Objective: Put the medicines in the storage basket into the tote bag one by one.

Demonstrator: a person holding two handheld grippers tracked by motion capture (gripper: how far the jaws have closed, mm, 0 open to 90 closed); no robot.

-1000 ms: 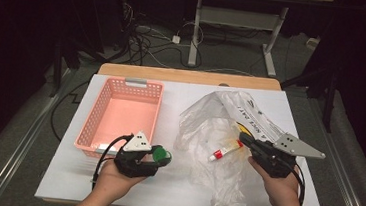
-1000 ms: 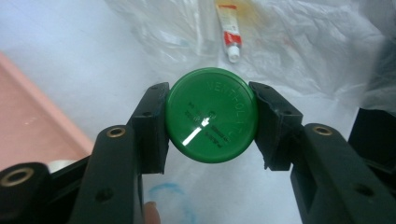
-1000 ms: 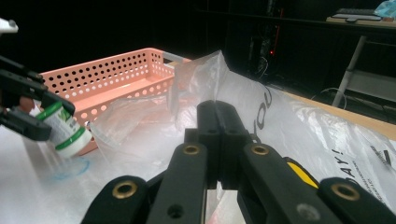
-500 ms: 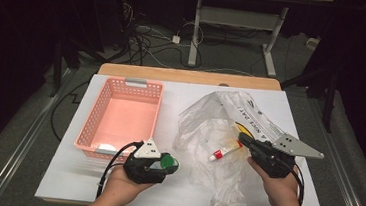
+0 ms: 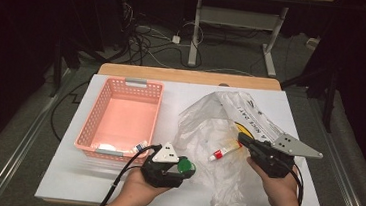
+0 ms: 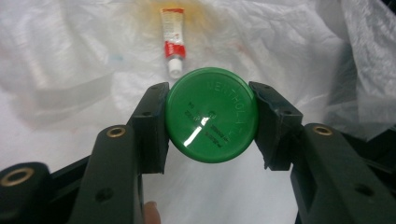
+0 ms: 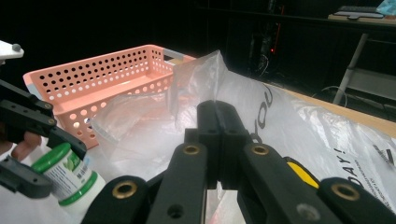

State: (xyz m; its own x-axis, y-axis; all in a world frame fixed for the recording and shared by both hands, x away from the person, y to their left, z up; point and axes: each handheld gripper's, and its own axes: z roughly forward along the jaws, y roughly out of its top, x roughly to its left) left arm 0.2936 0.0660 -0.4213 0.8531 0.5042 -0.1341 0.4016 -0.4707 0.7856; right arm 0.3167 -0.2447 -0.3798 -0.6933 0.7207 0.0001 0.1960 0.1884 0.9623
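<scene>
Left gripper [image 5: 184, 167] sits at the lower centre of the high view, jaws clamped on a green-capped bottle [image 5: 183, 166], one pad on each side of the cap. In the left gripper view the cap [image 6: 211, 121] faces the lens square on, so the bottle's long axis runs straight away from the camera, along the jaws, toward the bag. The right gripper view catches it from the side at lower left: white body with a label and green bands, cap end tilted up and to the left [image 7: 70, 177]. Right gripper [image 5: 242, 138], right of centre in the high view, has its jaws pressed tight together, pinching a fold of the clear plastic bag [image 5: 218, 136], which rises to a peak above the jaws in the right gripper view. Inside the bag lies a small red-and-white tube [image 5: 221, 151], white cap pointing toward the lower left. The pink basket [image 5: 94, 120], left of centre, holds a white round thing [image 5: 107, 147] and a small item [image 5: 140, 146] by its near wall; what they are I cannot tell.
</scene>
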